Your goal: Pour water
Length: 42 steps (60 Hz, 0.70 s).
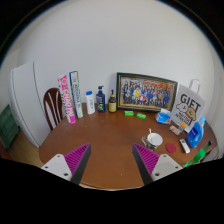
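Observation:
My gripper (111, 160) is open and empty, its two fingers with magenta pads (76, 157) spread wide above the near part of a round brown wooden table (105, 135). A white cup (153, 139) with something standing in it sits on the table beyond the right finger. A white bottle (89, 102) and a dark bottle (100, 99) stand at the table's far side, next to a small yellow-topped bottle (112, 104). Nothing lies between the fingers.
A framed group photo (146, 92) leans against the white wall at the back. A pink box (70, 96) stands at far left, a chair (52, 106) beside it. A white gift bag (188, 108), a blue object (196, 130) and small green and red items crowd the right side.

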### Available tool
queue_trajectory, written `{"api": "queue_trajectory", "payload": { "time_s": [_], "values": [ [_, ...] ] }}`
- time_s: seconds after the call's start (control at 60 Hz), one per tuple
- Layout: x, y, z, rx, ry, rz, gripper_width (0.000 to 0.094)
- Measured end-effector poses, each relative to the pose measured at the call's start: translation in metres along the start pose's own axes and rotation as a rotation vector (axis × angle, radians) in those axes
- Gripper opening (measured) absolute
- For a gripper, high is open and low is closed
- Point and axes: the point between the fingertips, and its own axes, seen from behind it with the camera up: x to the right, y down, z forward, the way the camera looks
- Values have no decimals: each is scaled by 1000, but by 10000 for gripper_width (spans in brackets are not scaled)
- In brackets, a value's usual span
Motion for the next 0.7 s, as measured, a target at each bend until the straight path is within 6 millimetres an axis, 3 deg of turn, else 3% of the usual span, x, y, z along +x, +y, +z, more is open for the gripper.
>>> {"api": "queue_trajectory", "payload": {
  "time_s": [0.133,0.383,0.7],
  "values": [
    [23,6,1,-3,27,24,859],
    [116,47,-9,7,104,31,860],
    [310,153,-32,-2,262,64,857]
  ]
}}
